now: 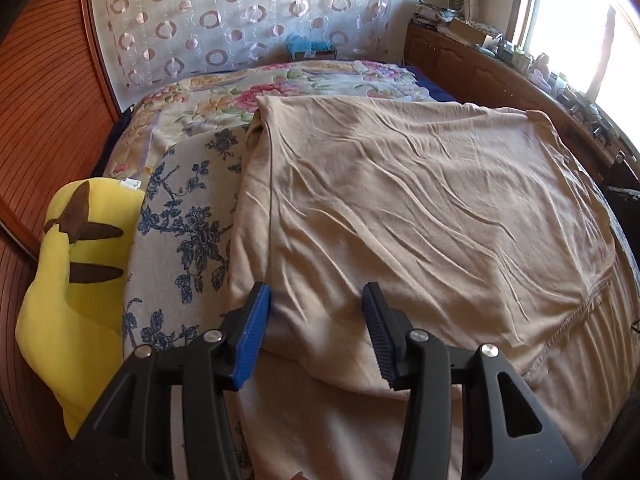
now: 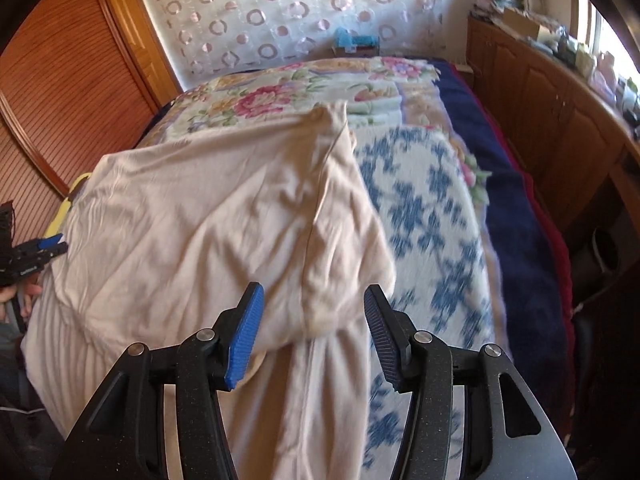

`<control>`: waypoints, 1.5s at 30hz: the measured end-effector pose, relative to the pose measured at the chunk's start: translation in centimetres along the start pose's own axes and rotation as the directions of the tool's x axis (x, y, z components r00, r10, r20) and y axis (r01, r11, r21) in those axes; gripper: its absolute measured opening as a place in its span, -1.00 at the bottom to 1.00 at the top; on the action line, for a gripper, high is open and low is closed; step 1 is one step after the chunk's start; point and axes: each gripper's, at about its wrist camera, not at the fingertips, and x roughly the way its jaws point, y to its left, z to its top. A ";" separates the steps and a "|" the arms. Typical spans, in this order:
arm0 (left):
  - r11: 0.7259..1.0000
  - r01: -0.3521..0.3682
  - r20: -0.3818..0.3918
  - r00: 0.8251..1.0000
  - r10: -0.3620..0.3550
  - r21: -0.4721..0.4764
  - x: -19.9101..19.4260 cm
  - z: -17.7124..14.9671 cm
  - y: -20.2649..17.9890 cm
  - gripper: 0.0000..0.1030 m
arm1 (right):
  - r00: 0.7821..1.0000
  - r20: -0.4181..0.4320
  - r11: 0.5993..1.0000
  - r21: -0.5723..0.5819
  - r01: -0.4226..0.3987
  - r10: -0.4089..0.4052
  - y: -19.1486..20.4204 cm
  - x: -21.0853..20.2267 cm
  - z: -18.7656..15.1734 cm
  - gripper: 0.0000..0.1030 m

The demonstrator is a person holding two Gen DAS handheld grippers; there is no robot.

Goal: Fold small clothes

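Note:
A beige garment [image 1: 420, 208] lies spread on the bed with its far part folded back over the near part. My left gripper [image 1: 316, 304] is open, just above the garment's near left fold edge, holding nothing. In the right wrist view the same garment [image 2: 208, 220] fills the left and middle. My right gripper [image 2: 312, 304] is open over its near right fold corner, empty. The left gripper [image 2: 48, 246] also shows at the far left edge of that view, by the garment's side.
The bed has a blue floral cover [image 1: 180, 216] and a pink floral blanket [image 1: 224, 96]. A yellow plush toy [image 1: 76, 280] lies at the bed's left. Wooden cabinets [image 2: 552, 120] with clutter run along the right. A wooden wardrobe [image 1: 48, 100] stands left.

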 end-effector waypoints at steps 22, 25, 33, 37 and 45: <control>0.999 -0.045 0.069 0.997 0.045 0.006 0.3 -0.9 -0.4 0.01 | 0.998 0.060 0.999 0.045 0.027 -0.029 1.0 2.8 -0.6 -0.28; 0.999 -0.044 0.069 0.997 0.044 0.005 0.3 -0.9 -0.4 0.01 | 0.995 0.080 0.997 0.040 0.058 -0.061 1.1 2.8 -0.6 -0.46; 0.999 -0.044 0.069 0.997 0.043 0.005 0.2 -0.9 -0.3 0.02 | 0.988 0.107 0.993 -0.014 0.113 -0.111 1.9 3.2 -1.3 -0.47; 0.999 -0.045 0.069 0.997 0.044 0.006 0.2 -0.9 -0.3 0.02 | 0.986 0.112 0.991 -0.021 0.131 -0.127 2.0 3.3 -1.5 -0.47; 0.998 -0.026 0.072 0.997 0.029 -0.049 -1.2 -1.4 0.8 0.02 | 0.986 0.112 0.991 -0.021 0.130 -0.127 2.0 3.3 -1.5 -0.47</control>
